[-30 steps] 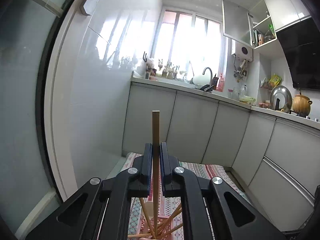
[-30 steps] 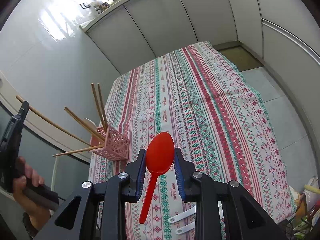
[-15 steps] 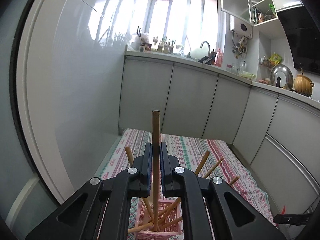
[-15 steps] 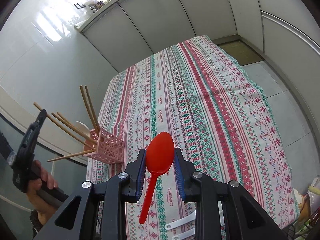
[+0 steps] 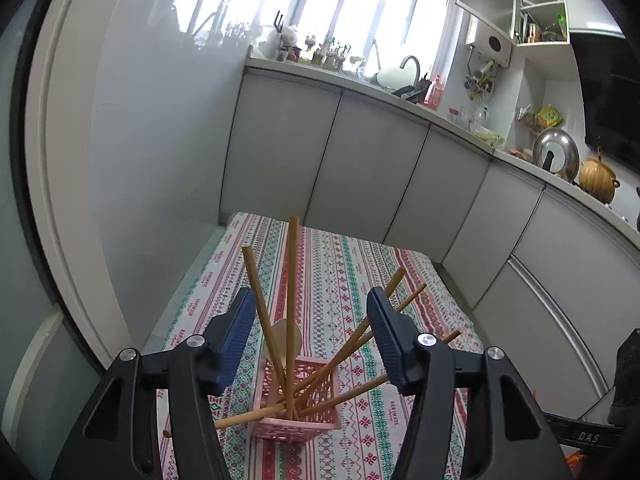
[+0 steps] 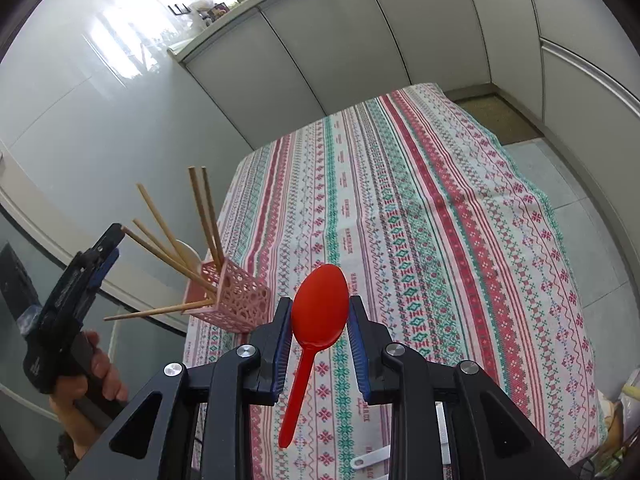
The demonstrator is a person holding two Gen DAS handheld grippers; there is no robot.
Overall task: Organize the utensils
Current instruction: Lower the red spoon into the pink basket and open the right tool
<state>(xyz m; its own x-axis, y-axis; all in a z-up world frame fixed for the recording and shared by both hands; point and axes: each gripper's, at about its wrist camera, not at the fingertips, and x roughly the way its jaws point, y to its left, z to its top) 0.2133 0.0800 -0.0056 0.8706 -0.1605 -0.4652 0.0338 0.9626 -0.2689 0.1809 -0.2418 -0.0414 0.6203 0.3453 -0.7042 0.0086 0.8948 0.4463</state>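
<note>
- Left gripper (image 5: 310, 336) is opening right now, fingers spread with nothing pinched. A chopstick (image 5: 293, 280) stands between them but neither pad touches it, and its lower end sits down in the pink basket (image 5: 296, 400).
- That basket sits near the edge of the desk (image 6: 420, 200), on the striped tablecloth. I count about six or seven wooden chopsticks fanned out of it, plus something pale and round that looks like a spoon bowl (image 5: 284, 336) poking up among them. Can't say for sure what it is.
- Right gripper (image 6: 319, 320) is pinching a red spoon (image 6: 318, 308) by the sides of its bowl, handle hanging down toward the camera. It hovers over the cloth, a bit to the right of the basket in the right wrist view.
- Progress guess: the chopstick part looks mostly or fully done, since I see no loose ones on the cloth. The red spoon isn't in yet, so that's probably next.
- Also left: at least one or two white spoons (image 6: 370, 458) lying on the cloth at the bottom of the right view, partly hidden behind the gripper.
- Writing: "DAS" on a black strap at the lower right of the left wrist view. The cloth has small repeated printed words in its stripes, too small for me to read properly.
</note>
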